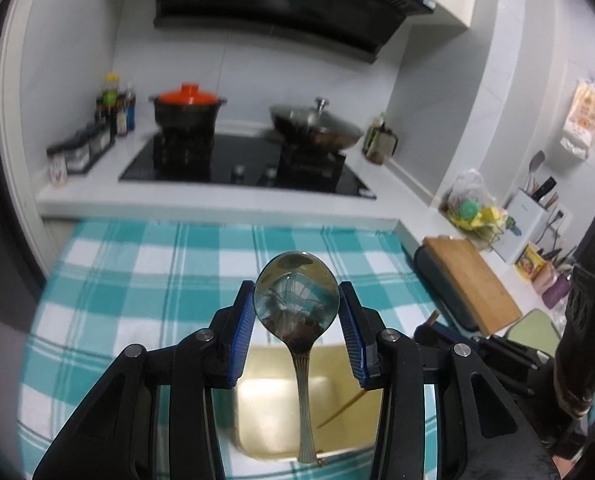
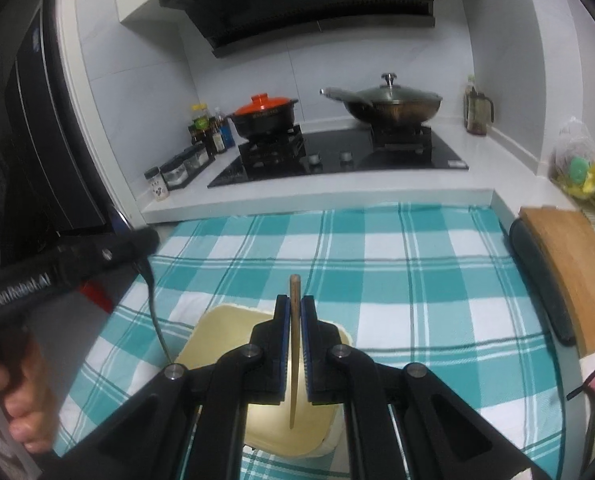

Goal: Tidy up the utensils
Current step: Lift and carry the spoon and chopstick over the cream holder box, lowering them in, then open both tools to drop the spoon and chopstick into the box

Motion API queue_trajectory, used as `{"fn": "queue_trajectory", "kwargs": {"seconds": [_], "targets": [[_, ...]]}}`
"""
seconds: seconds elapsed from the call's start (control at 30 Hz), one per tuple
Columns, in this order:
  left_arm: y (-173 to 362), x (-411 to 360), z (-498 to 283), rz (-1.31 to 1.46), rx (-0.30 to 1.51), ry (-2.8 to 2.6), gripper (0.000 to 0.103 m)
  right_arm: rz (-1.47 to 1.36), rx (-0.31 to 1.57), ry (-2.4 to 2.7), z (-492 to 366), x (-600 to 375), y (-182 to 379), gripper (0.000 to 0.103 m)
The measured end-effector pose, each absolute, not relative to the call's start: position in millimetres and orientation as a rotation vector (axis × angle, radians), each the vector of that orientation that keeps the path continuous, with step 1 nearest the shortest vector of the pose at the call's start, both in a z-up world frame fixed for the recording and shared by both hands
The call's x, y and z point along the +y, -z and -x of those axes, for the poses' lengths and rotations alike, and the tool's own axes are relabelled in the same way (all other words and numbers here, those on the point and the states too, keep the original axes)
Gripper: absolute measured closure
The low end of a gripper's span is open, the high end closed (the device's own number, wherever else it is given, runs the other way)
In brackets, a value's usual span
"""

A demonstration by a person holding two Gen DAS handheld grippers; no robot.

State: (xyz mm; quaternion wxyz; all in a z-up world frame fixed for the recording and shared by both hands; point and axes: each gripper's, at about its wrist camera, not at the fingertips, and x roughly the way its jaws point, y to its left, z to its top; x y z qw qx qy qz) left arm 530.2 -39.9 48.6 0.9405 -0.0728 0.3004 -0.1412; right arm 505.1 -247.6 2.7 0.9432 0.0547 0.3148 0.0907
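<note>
My left gripper (image 1: 296,286) is shut on a metal spoon (image 1: 297,300). Its blue pads press the sides of the bowl, and the handle hangs down over a cream rectangular container (image 1: 273,420) on the teal checked cloth. My right gripper (image 2: 295,300) is shut on a wooden chopstick (image 2: 293,360), which stands nearly upright with its thin tip inside the same container (image 2: 225,328). That chopstick (image 1: 339,412) also shows slanting into the container in the left wrist view. In the right wrist view the left gripper's body (image 2: 57,268) and the hand (image 2: 17,396) holding it are at the left.
The teal checked cloth (image 2: 417,280) covers the counter. Behind it a black hob carries a clay pot with an orange lid (image 2: 263,114) and a lidded wok (image 2: 393,106). A wooden chopping board (image 2: 569,272) lies at the right, and seasoning jars (image 2: 177,168) stand at the left.
</note>
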Motion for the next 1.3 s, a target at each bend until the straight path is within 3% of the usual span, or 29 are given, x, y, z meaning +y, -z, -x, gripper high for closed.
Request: {"fn": "queue_trajectory", "kwargs": {"seconds": [0.13,0.4,0.43,0.5,0.53,0.57,0.7,0.8,0.87,0.97,1.17,1.3], "targets": [[-50.4,-45.3,-539.8,0.123,0.567,0.258,0.061,-0.078,0.61,-0.187,-508.8,-246.0,-17.7,0.097],[12.3,-54.4,-567.1,0.108,0.709,0.221,0.059,-0.058,0.735,-0.181,-530.3,-241.9,8.2,0.096],[16.0,-54.9,-568.0,0.102,0.726,0.213,0.055,-0.063,0.743,-0.183,-532.2,-241.8,11.6,0.095],[14.8,-52.9,-564.1,0.088,0.738,0.206,0.03,-0.077,0.764,-0.182,-536.6,-243.1,16.0,0.082],[9.2,-49.8,-557.4,0.08,0.718,0.2,0.027,-0.09,0.756,-0.183,-535.0,-244.9,14.4,0.061],[2.5,-46.3,-549.2,0.071,0.695,0.194,0.019,-0.103,0.732,-0.182,-530.4,-247.4,9.9,0.048],[-29.0,-21.7,-505.5,0.065,0.626,0.199,0.003,-0.091,0.658,-0.17,-505.0,-254.4,-15.5,0.047],[-38.5,1.7,-456.6,0.053,0.599,0.226,0.002,-0.066,0.599,-0.157,-467.9,-260.8,-36.0,0.043],[-34.2,11.7,-423.1,0.02,0.587,0.232,0.002,-0.036,0.56,-0.149,-435.9,-264.2,-45.8,0.03],[-14.6,24.1,-370.8,-0.029,0.601,0.232,0.002,0.028,0.504,-0.112,-381.8,-267.2,-52.4,0.019],[53.0,37.9,-284.6,-0.013,0.811,0.287,0.002,0.088,0.401,-0.114,-265.9,-271.8,-29.8,0.018],[84.2,34.8,-229.2,0.012,0.782,0.202,0.0,0.105,0.391,-0.105,-202.0,-268.2,10.9,0.018]]}}
